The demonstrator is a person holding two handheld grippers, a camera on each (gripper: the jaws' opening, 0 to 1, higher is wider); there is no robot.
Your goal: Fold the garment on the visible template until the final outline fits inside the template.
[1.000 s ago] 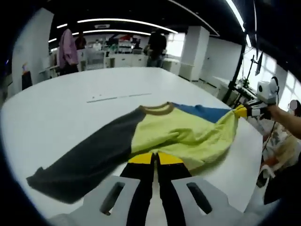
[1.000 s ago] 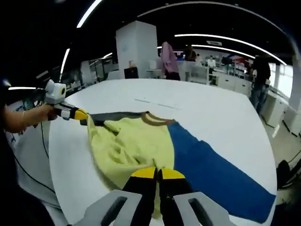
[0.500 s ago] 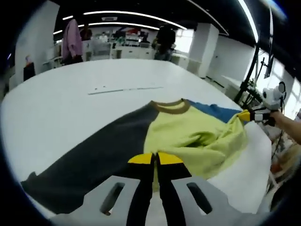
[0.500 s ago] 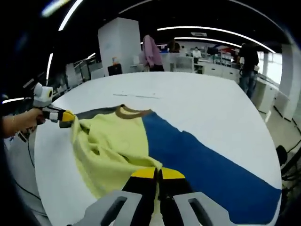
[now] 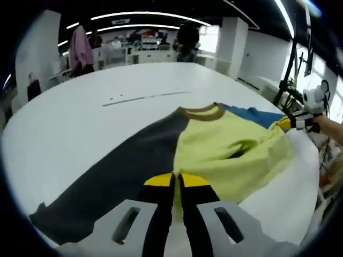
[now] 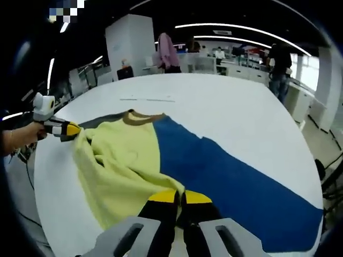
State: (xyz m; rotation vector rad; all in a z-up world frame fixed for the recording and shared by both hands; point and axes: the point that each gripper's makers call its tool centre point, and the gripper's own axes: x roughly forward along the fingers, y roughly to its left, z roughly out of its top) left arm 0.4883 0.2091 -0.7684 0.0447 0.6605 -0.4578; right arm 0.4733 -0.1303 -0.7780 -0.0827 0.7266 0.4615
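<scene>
A soft, rumpled long-sleeved shirt in yellow, charcoal and blue is spread on the smooth white table; its hem is pinched by the clamped left gripper and right gripper.

Shirt now pulled flatter on the white table than a second ago. Yellow part spread wider, with fewer big bumps in the middle. Brown neck ring moved further from the left gripper. Grey sleeve stretched out longer and smoother. Blue sleeve laid out longer and flatter too. Right gripper moved further from the left one, hem corners pulled apart, both clamps still pinching yellow cloth.
</scene>
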